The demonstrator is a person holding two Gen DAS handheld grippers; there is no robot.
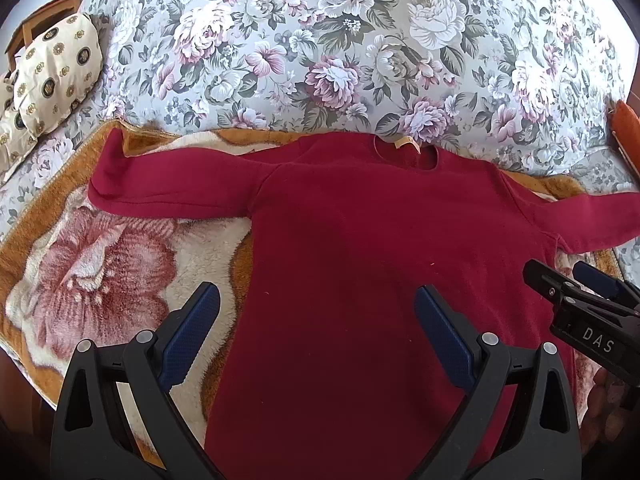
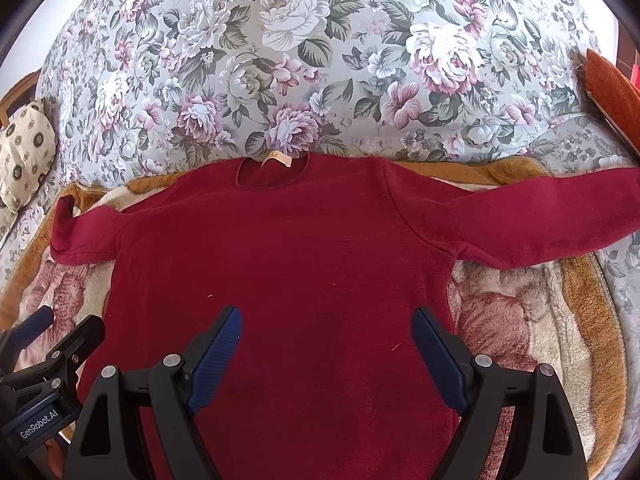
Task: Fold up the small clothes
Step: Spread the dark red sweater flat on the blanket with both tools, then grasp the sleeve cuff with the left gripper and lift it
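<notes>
Left wrist view: red sweater [image 1: 360,248] lies flat, front up, across the middle of frame on a plush orange blanket [image 1: 92,264] w/ a big flower print, on a bed w/ a floral cover [image 1: 320,40]. Neck hole w/ label at upper centre, one sleeve stretched to the left edge, the other to the right edge. No fold made yet, so the task looks barely begun: both sleeves and the body are still to be folded in. Left tool [image 1: 318,344] at bottom centre is spread wide and released, nothing between its blue pads; one pad sits over the blanket beside the sweater's side edge, the other over the body. Can't tell if the tips touch cloth. Right tool [image 1: 576,280] pokes in at the lower right edge, near the sweater's side below the sleeve. Patterned pillow [image 1: 56,76] at upper left.

Right wrist view: same sweater [image 2: 288,248] fills the centre, collar at upper centre, sleeves out to both sides, hem out of frame below. Right tool [image 2: 326,354] at bottom centre also wide open and empty, both pads over the lower body of the sweater; contact unclear. Left tool [image 2: 60,328] shows at lower left, near the sweater's side edge. Likely next: grab a sleeve or side edge.
</notes>
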